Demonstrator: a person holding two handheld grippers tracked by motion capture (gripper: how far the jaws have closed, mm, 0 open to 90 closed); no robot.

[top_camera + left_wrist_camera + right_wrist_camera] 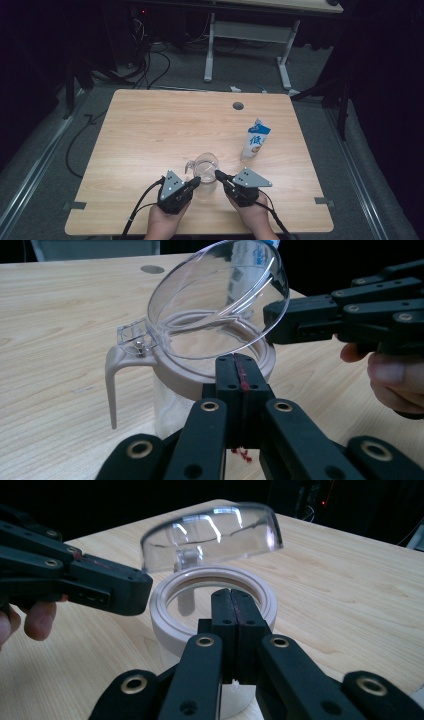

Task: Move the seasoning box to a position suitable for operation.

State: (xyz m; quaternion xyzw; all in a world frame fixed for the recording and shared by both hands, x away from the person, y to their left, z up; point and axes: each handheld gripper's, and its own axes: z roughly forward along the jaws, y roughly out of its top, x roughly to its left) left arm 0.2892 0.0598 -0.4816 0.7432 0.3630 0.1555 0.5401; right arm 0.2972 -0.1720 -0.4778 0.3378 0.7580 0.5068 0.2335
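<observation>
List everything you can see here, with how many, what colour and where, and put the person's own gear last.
Jar: one, clear body with a beige collar and handle, near edge of the table, between the two grippers.
Jar lid: one, clear dome, hinged to the collar and standing open.
Carton: one, white and blue, upright on the table beyond and to the right of the jar.
Table: one, light wood, with a round grey grommet at its far edge.
Second table: one, white legs, behind on the grey floor.
Left gripper: one, black, jaws shut, tips at the jar's collar.
Right gripper: one, black, jaws shut, tips at the jar's collar on the other side.
Hands: two, bottom edge, one on each gripper.
</observation>
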